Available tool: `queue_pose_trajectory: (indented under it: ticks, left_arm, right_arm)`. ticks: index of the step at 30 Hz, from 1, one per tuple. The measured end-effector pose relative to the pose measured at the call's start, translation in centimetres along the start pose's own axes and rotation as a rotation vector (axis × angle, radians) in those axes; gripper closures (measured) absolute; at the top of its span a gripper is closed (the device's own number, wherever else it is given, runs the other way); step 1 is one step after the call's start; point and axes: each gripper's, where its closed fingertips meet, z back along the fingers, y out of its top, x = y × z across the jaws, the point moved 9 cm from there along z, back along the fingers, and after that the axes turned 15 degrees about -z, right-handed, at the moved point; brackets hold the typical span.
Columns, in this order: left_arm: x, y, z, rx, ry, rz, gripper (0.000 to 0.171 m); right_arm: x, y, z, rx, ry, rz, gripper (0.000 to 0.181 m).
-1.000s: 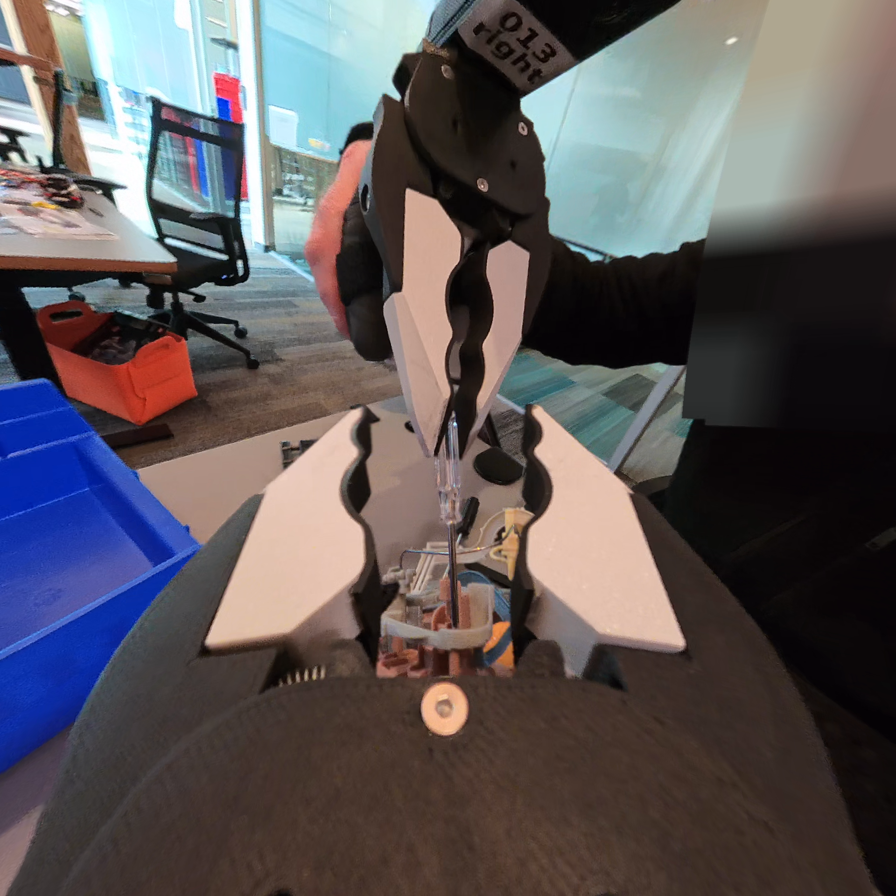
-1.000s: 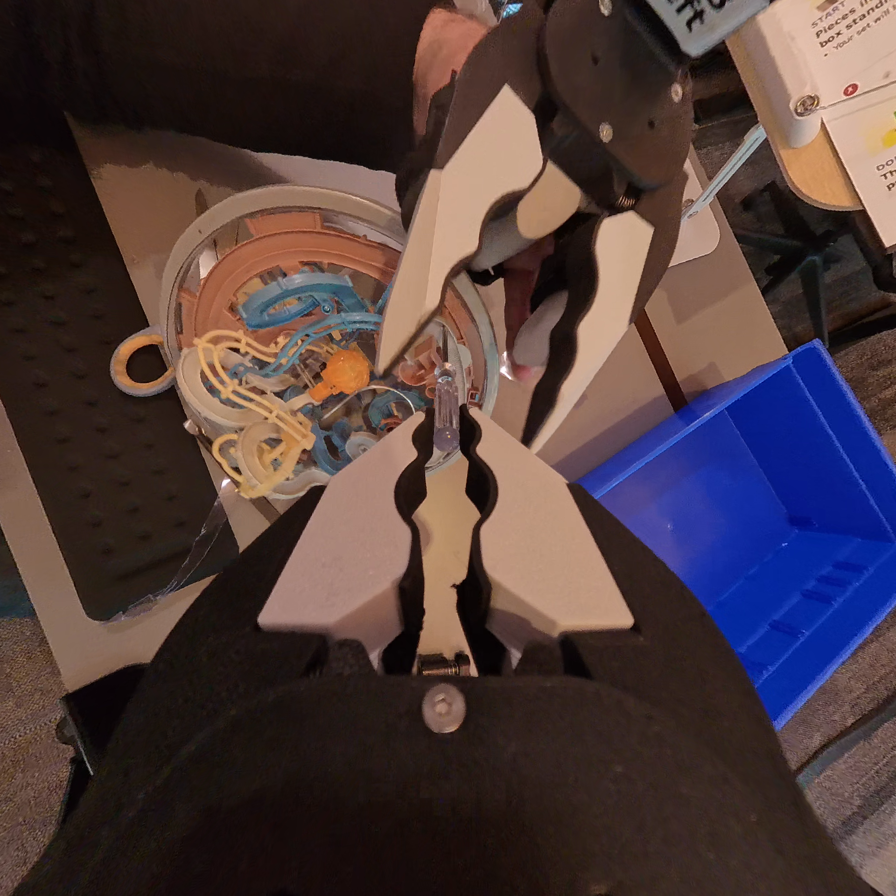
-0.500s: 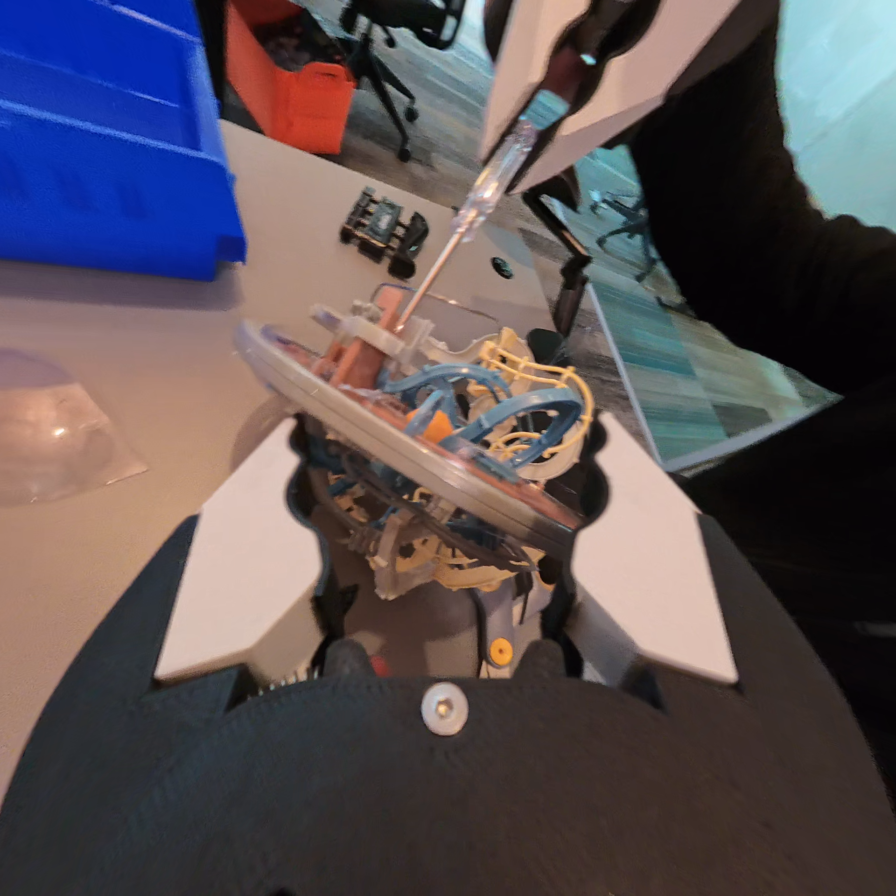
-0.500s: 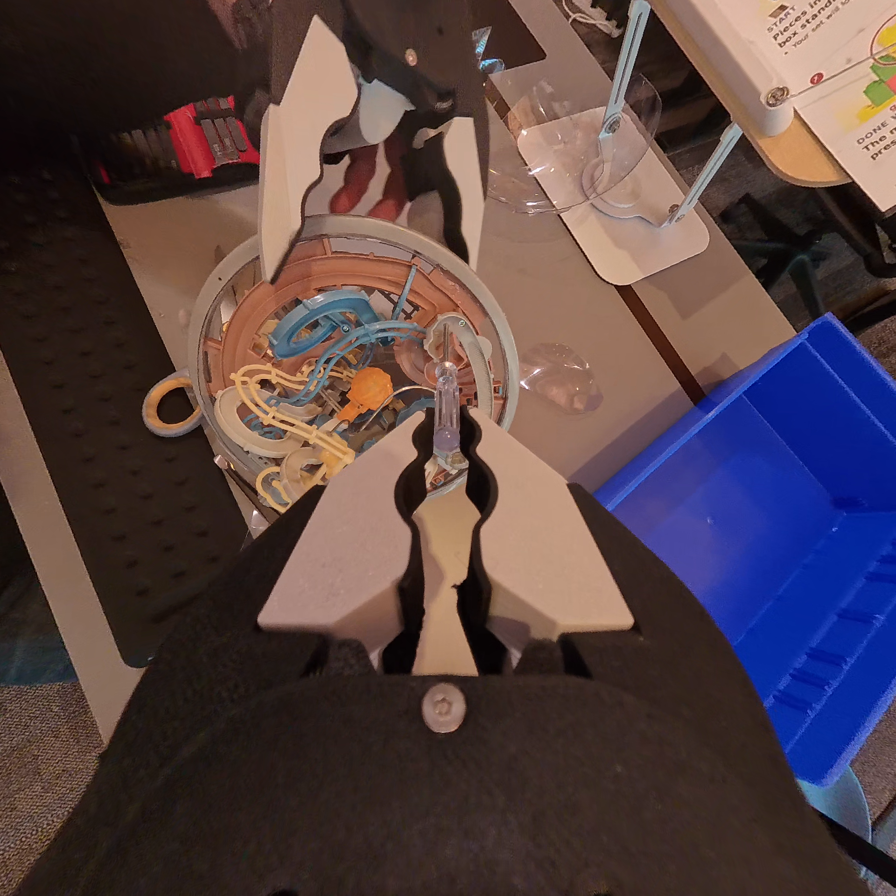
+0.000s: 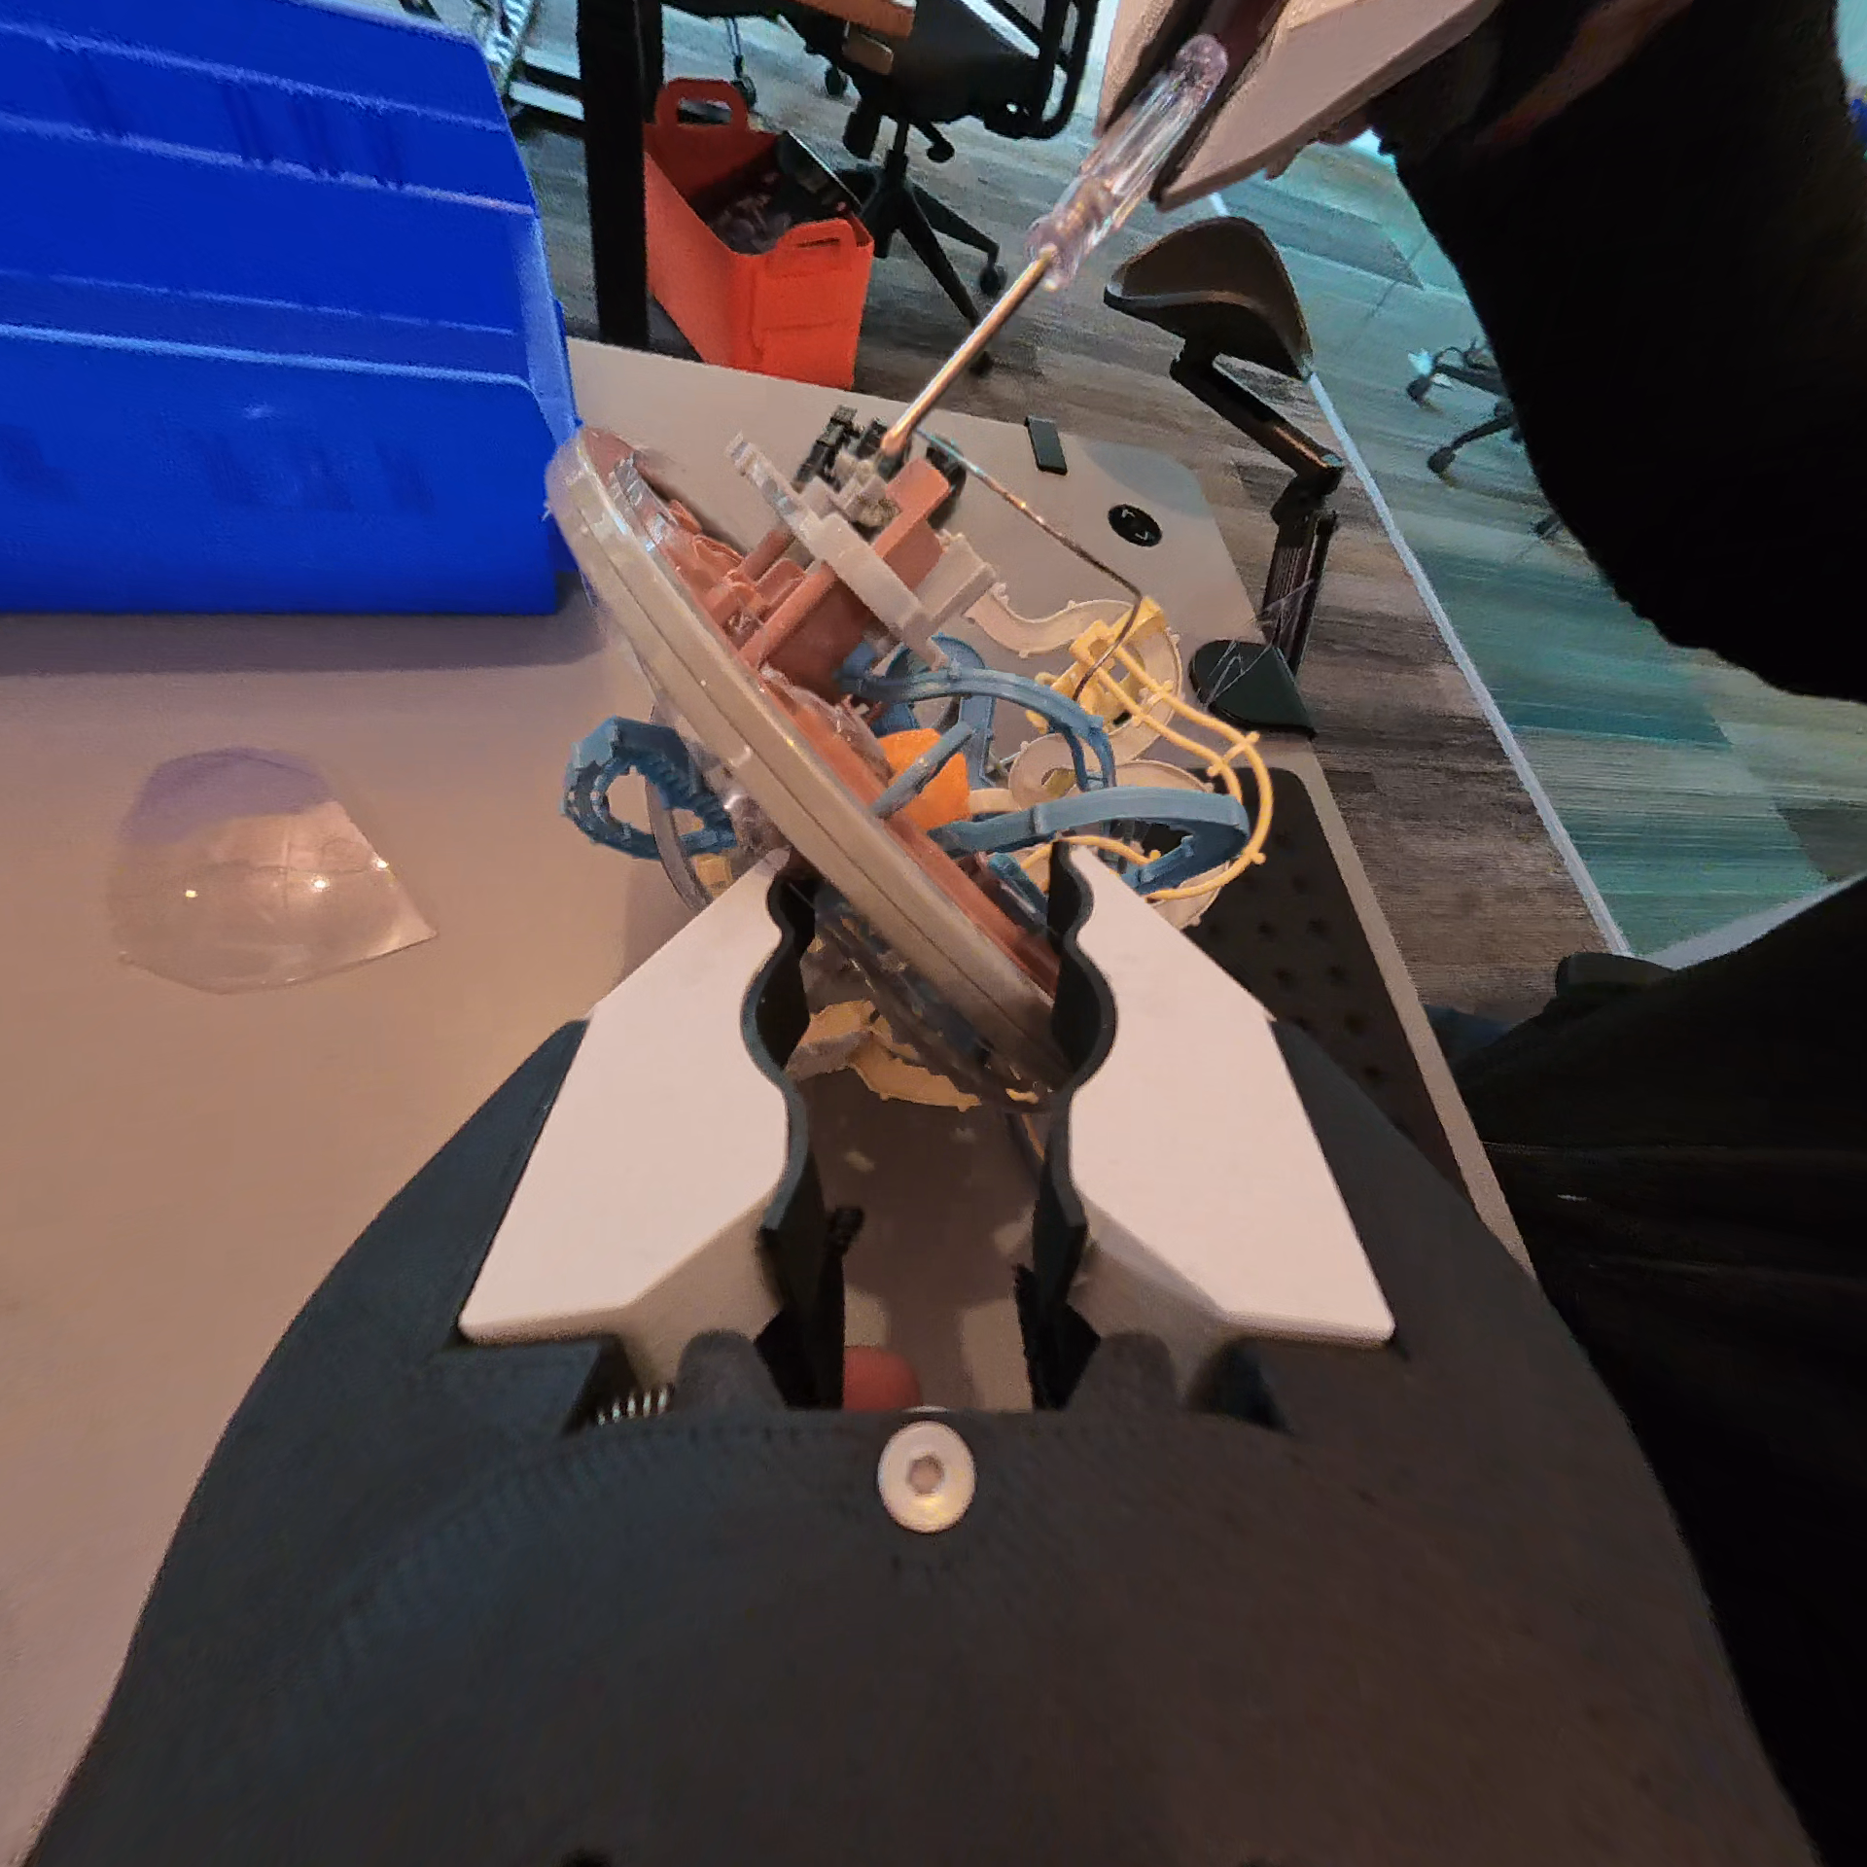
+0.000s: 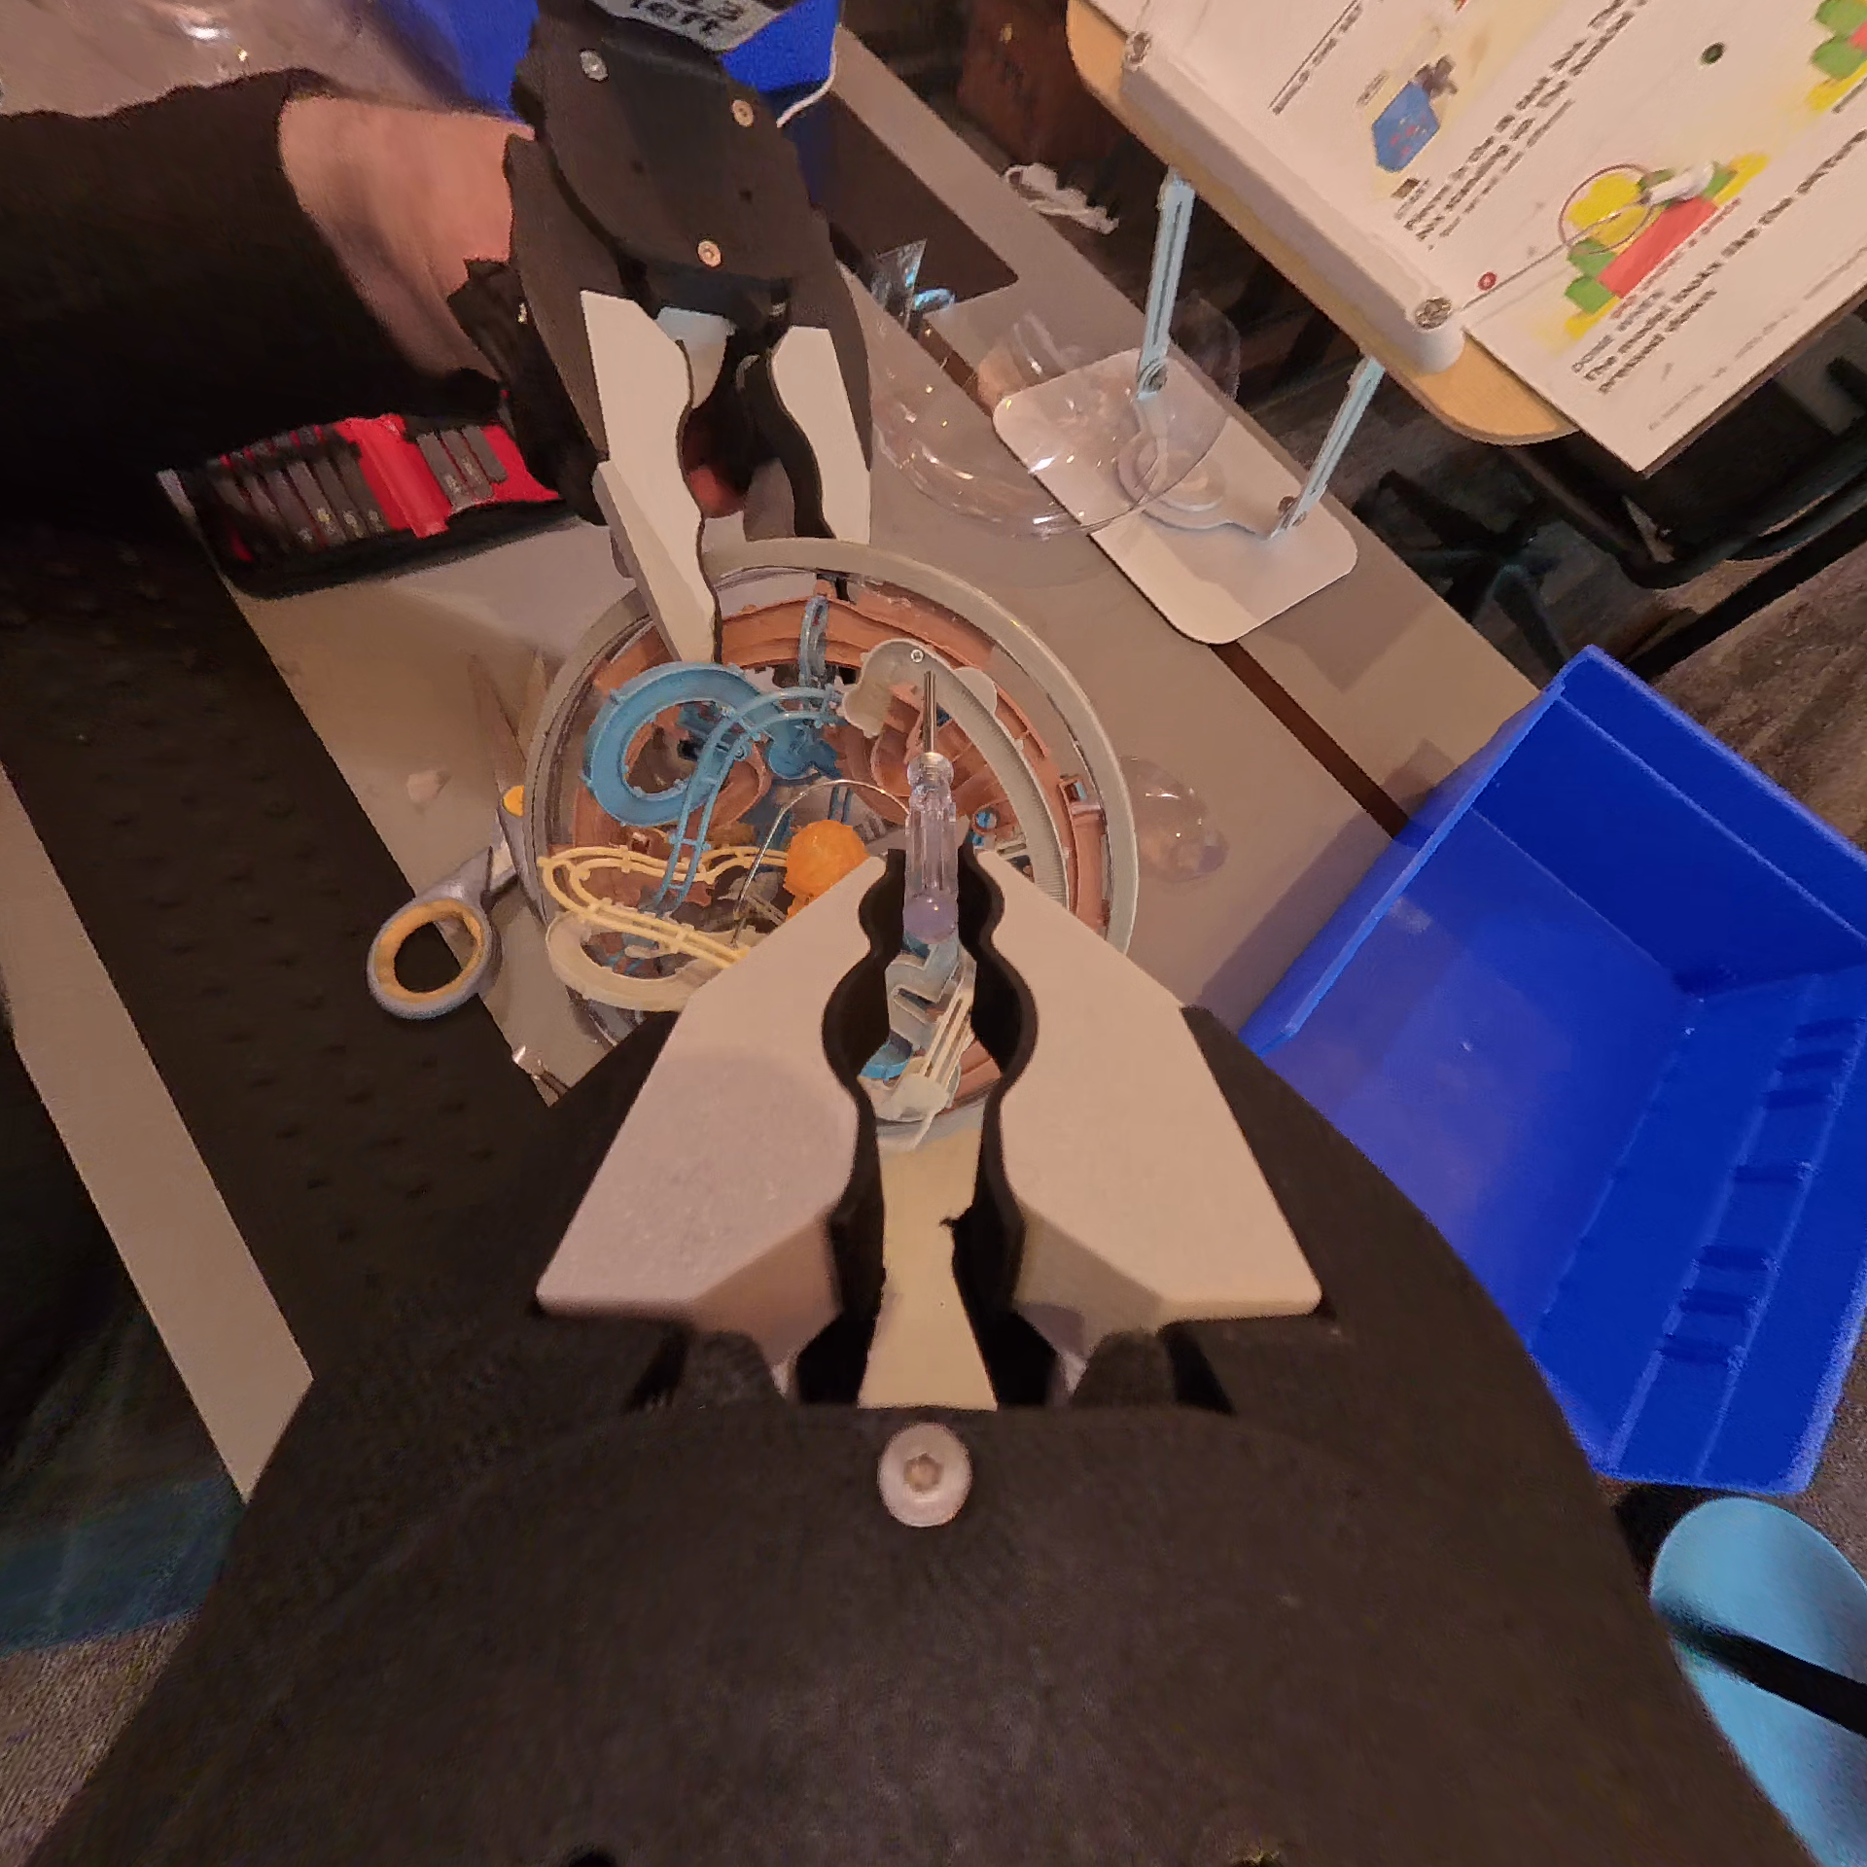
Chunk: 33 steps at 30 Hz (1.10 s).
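Note:
A round maze toy [image 5: 808, 768] with a grey rim and brown, blue and yellow tracks inside stands tilted on the table; it also shows in the right wrist view [image 6: 808, 768]. My left gripper [image 5: 914, 909] is shut on the near edge of its rim. From the right wrist view the left gripper [image 6: 768, 566] sits at the toy's far edge. My right gripper [image 6: 929, 889] is shut on a clear-handled screwdriver [image 6: 929, 818]. The screwdriver [image 5: 1111, 172] slants down from the right gripper [image 5: 1172, 131], and its tip rests on a grey and brown part at the toy's top.
A blue bin [image 5: 253, 354] stands left of the toy, on the right in the right wrist view [image 6: 1616, 1061]. A clear plastic shard [image 5: 253, 889], scissors [image 6: 434, 950], a red and black tool case [image 6: 354, 485], a clear dome on a white stand [image 6: 1111, 455] and a black mat [image 6: 202, 808] surround it. Left tips to right tips: about 12 cm.
My left gripper swung from above the toy to its side and closed on the rim. The toy now tilts more steeply. The screwdriver tip stays on the toy's upper part.

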Motion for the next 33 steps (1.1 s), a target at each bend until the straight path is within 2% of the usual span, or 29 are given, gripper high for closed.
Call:
queue_pose_trajectory:
  ticks: [8,10,14,21,24,33]
  left_arm:
    - [3.2,0.3,4.3,-0.057,0.326,-0.226,0.130]
    - [4.3,0.5,5.8,-0.042,0.396,-0.217,0.128]
    - [6.5,-1.3,7.7,-0.024,0.548,-0.287,0.129]
    - [9.9,-4.3,9.5,-0.126,0.750,-0.428,0.130]
    - [10.8,-5.5,9.8,-0.132,0.777,-0.489,0.130]
    - [11.9,-7.7,10.8,-0.064,0.795,-0.495,0.129]
  right_arm:
    - [-4.3,0.0,1.2,0.123,-0.073,-0.014,0.173]
    - [-5.7,0.0,0.9,0.152,-0.075,-0.006,0.173]
    - [-8.6,0.3,-0.5,0.231,-0.050,-0.031,0.173]
    - [-12.9,0.5,-4.2,0.331,0.044,-0.104,0.173]
    - [-13.8,0.3,-5.4,0.341,0.041,-0.132,0.173]
    - [-14.8,-1.0,-8.4,0.376,0.077,-0.225,0.173]
